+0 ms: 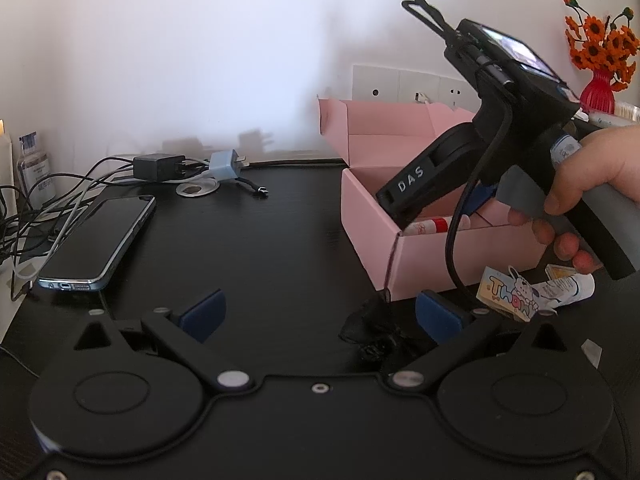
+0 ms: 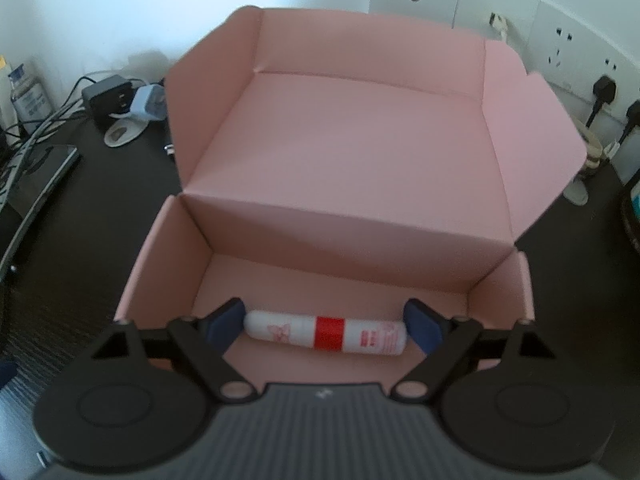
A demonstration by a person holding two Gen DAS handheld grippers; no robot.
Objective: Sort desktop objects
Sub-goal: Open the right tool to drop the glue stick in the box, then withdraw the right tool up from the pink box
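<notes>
A: What are your grippers doing?

B: My right gripper (image 2: 324, 326) points down into the pink box (image 2: 160, 264), pads spread wide. The white tube with the red band (image 2: 326, 333) lies on the box floor between my blue pads (image 2: 424, 328), along the near wall. Its ends sit very close to the pads, but I can't say for sure they touch. Nothing is clamped.

A: And the left?

B: My left gripper (image 1: 320, 316) hovers low over the black table (image 1: 280, 248), jaws apart and empty. A crumpled black thing (image 1: 376, 336) lies on the table just ahead of my right-side pad.

A: What's around?

B: The box stands toward the table's right side, lid up against the wall. Before its near wall lie a cartoon "Thank" card (image 1: 508, 292) and a small white tube (image 1: 568, 286). A phone (image 1: 100, 240) lies face up near the left edge, with chargers (image 1: 160, 166) and tangled cables (image 1: 36, 216) at the far left corner.
</notes>
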